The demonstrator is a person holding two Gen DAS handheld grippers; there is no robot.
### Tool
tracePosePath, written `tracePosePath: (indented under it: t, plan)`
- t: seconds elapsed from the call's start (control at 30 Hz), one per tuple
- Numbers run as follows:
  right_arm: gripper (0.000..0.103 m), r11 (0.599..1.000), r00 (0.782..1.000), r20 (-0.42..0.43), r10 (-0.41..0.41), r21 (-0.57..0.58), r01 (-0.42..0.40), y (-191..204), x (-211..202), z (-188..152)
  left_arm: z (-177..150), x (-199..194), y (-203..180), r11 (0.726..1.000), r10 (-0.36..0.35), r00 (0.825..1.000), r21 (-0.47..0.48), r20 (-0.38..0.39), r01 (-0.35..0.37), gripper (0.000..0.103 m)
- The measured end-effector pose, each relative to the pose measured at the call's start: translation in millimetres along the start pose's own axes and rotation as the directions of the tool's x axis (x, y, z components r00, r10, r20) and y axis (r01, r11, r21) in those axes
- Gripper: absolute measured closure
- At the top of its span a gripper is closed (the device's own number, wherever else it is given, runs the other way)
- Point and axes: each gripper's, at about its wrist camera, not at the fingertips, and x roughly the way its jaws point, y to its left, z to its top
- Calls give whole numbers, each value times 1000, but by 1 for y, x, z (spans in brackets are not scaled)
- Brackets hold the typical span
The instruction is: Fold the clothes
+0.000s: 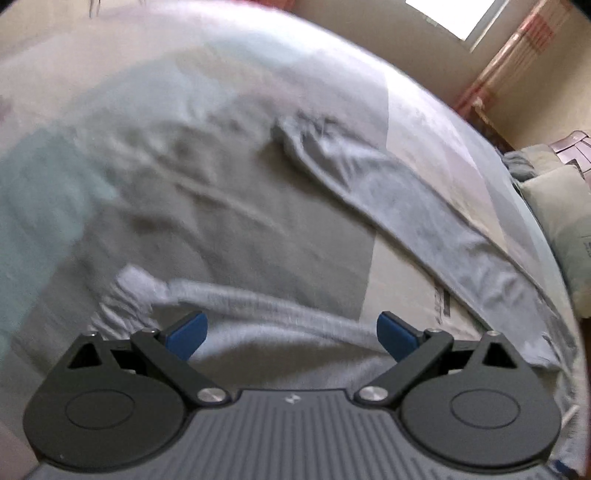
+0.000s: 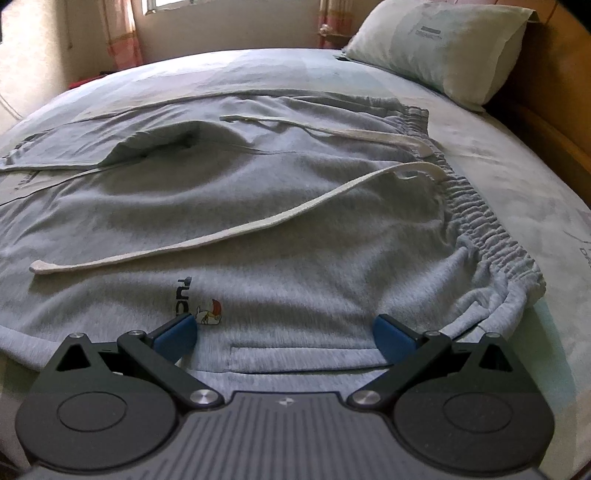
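Light grey sweatpants (image 2: 280, 236) lie spread on the bed, elastic waistband (image 2: 491, 229) at the right, two white drawstrings (image 2: 207, 236) trailing across the front, a small cartoon logo (image 2: 207, 314) near me. My right gripper (image 2: 284, 338) is open just above the near edge by a pocket seam. In the blurred left wrist view a trouser leg (image 1: 424, 206) runs to the right and a bunched cuff (image 1: 129, 295) lies near my left gripper (image 1: 291, 334), which is open with cloth beneath it.
The bed sheet (image 2: 517, 177) is pale grey with printed patches. A pillow (image 2: 443, 44) sits at the head by a wooden headboard (image 2: 554, 96). Curtains and a window (image 2: 162, 3) are beyond the bed. Another pillow (image 1: 554, 206) shows at the right edge.
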Motion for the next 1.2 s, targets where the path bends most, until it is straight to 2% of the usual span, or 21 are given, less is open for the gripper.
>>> tracePosePath:
  t: [0.13, 0.2, 0.33, 0.5, 0.6, 0.77, 0.87, 0.97, 1.07, 1.2]
  plan:
    - [0, 1000, 1000, -17, -22, 14, 23, 3, 2, 3, -1, 23, 13, 1000, 20, 999, -11, -34, -21, 5]
    - [0, 999, 999, -20, -30, 19, 30, 4, 3, 4, 3, 25, 17, 1000, 2, 1000, -7, 20, -2, 4]
    - [0, 999, 999, -26, -36, 26, 37, 4, 4, 6, 11, 35, 14, 1000, 10, 998, 25, 58, -12, 2]
    - [0, 998, 999, -23, -44, 32, 45, 5, 4, 6, 13, 25, 10, 999, 25, 996, 44, 84, -29, 3]
    - [0, 999, 999, -23, -43, 33, 44, 4, 5, 6, 5, 1, 2, 996, -6, 993, 91, 116, -5, 1]
    - [0, 999, 999, -12, -42, 34, 42, 4, 5, 6, -17, -7, 8, 994, -32, 997, 108, 68, 24, 1]
    - [0, 998, 999, -6, -43, 35, 43, 4, 5, 4, -20, 6, 26, 995, 81, 996, 55, 48, -84, 4]
    - [0, 998, 999, -6, -43, 36, 43, 4, 4, 4, -17, -8, 29, 998, 55, 996, -4, 71, -55, 4]
    - [0, 998, 999, -3, -45, 35, 45, 5, 4, 4, -20, -25, 6, 995, 33, 995, 94, 96, -42, 3]
    - [0, 998, 999, 0, -53, 35, 53, 6, 3, 3, -40, -27, -21, 980, -37, 998, 197, 52, 26, 2]
